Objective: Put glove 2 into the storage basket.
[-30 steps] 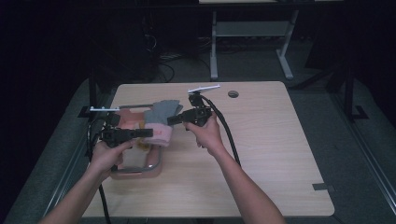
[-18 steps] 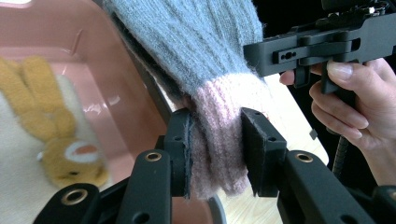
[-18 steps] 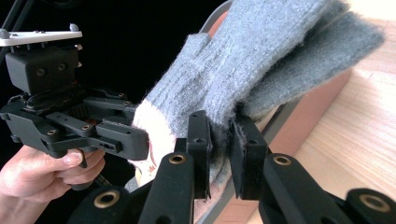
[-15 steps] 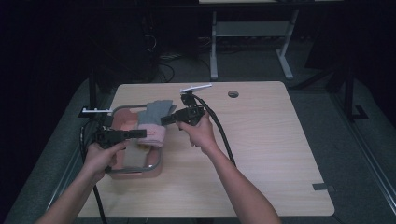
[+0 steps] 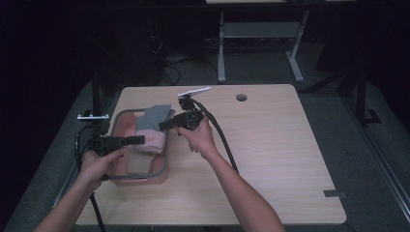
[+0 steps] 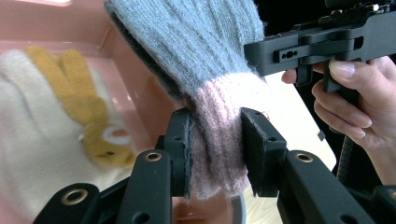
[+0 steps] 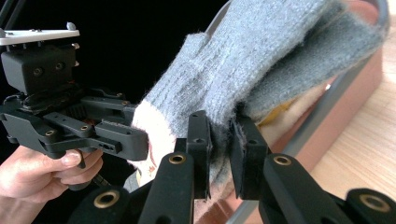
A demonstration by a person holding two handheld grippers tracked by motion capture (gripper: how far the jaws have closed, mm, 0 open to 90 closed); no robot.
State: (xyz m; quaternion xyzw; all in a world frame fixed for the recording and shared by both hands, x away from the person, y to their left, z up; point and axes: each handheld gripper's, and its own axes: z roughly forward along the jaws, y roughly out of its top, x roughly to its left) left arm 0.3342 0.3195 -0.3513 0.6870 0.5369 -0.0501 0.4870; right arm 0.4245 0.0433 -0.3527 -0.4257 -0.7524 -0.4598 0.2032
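- We see the wooden surface carrying a pink basket near its left edge.
- We find the grey and pink glove held up over that basket, stretched between both tongs.
- Our left tongs are clamped on the glove's pink cuff.
- Our right tongs pinch its grey knit.
- In the basket we see 1 cream glove with yellow fingers.
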